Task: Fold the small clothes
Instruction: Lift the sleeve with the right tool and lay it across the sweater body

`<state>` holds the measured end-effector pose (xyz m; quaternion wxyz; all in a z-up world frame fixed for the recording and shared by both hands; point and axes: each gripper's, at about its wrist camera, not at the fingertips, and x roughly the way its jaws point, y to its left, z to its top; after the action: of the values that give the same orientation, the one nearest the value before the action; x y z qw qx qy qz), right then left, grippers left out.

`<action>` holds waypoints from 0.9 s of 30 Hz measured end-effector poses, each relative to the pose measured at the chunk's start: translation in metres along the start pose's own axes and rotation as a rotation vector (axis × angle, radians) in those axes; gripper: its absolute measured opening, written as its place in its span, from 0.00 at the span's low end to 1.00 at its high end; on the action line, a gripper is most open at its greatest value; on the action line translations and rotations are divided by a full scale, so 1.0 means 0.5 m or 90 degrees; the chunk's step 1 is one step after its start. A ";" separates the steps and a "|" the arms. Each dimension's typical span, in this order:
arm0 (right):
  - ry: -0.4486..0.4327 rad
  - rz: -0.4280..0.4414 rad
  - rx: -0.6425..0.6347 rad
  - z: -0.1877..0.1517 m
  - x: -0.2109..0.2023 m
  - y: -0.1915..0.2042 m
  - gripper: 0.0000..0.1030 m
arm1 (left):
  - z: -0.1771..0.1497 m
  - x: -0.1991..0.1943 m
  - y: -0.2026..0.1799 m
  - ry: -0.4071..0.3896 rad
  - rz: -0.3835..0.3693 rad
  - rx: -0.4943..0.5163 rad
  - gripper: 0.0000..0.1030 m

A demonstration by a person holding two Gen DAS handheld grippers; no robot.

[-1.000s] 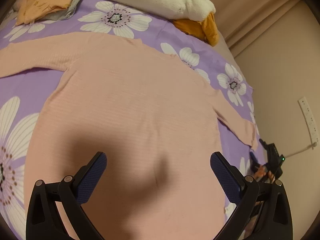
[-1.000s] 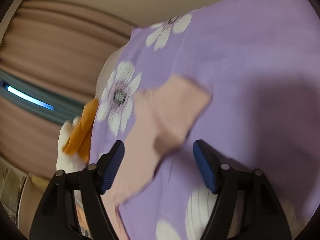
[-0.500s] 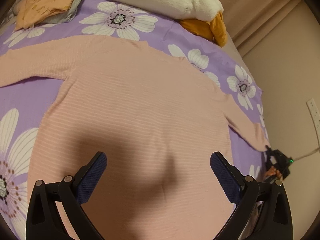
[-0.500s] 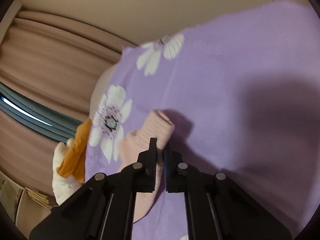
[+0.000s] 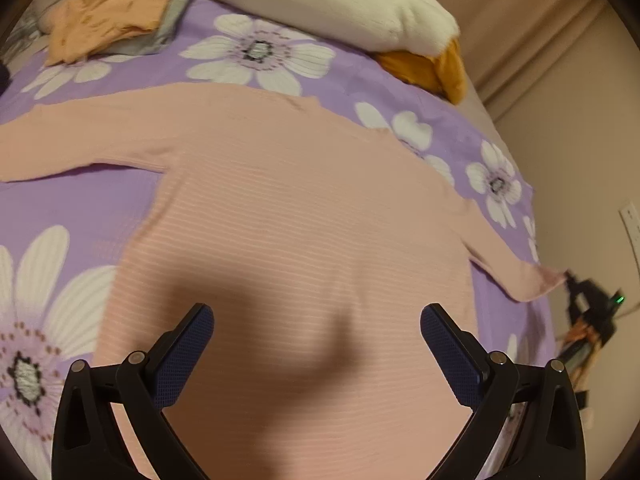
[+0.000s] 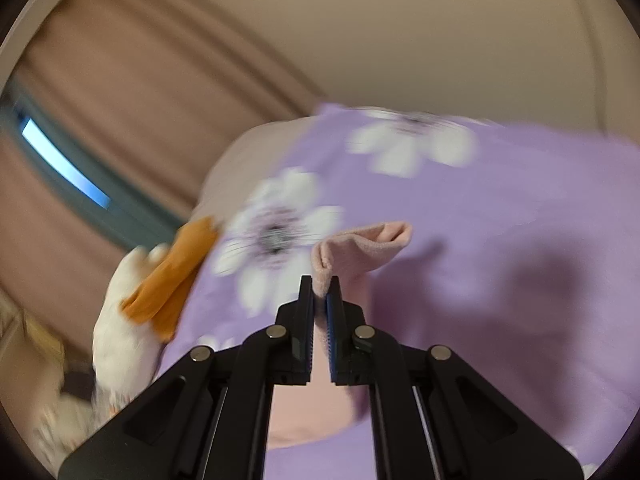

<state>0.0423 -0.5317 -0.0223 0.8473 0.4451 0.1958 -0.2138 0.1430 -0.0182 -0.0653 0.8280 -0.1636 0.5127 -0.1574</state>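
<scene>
Both claws differ: my right gripper (image 6: 320,292) pinches the sleeve cuff (image 6: 360,246) of the limp pink sweater (image 5: 300,220) on the bedspread (image 5: 80,204); my left gripper (image 5: 316,340) gapes empty above its hem.

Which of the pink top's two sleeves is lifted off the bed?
The right-hand sleeve: its cuff is pinched in the right gripper and raised above the purple sheet. The left sleeve lies flat, stretched out.
</scene>
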 end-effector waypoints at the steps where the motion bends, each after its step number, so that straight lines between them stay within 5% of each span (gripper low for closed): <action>1: 0.007 0.005 -0.033 0.002 0.011 0.049 0.06 | 0.003 -0.003 0.009 0.000 -0.001 -0.009 0.99; 9: 0.061 0.093 -0.261 -0.101 0.052 0.414 0.06 | 0.026 -0.051 0.090 -0.025 0.000 -0.056 0.99; 15: 0.136 0.150 -0.444 -0.337 0.105 0.614 0.06 | 0.036 -0.090 0.157 -0.054 0.016 -0.085 0.99; 22: 0.220 0.123 -0.687 -0.655 0.202 0.680 0.06 | 0.037 -0.105 0.230 -0.069 0.043 -0.129 0.99; 27: 0.276 0.111 -0.797 -0.810 0.221 0.684 0.10 | 0.040 -0.110 0.260 -0.071 0.053 -0.137 0.99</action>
<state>0.2607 -0.0377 -0.0642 0.9012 -0.0834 0.4123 0.1040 0.1495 0.1243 -0.0693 0.8386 -0.2386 0.4863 -0.0579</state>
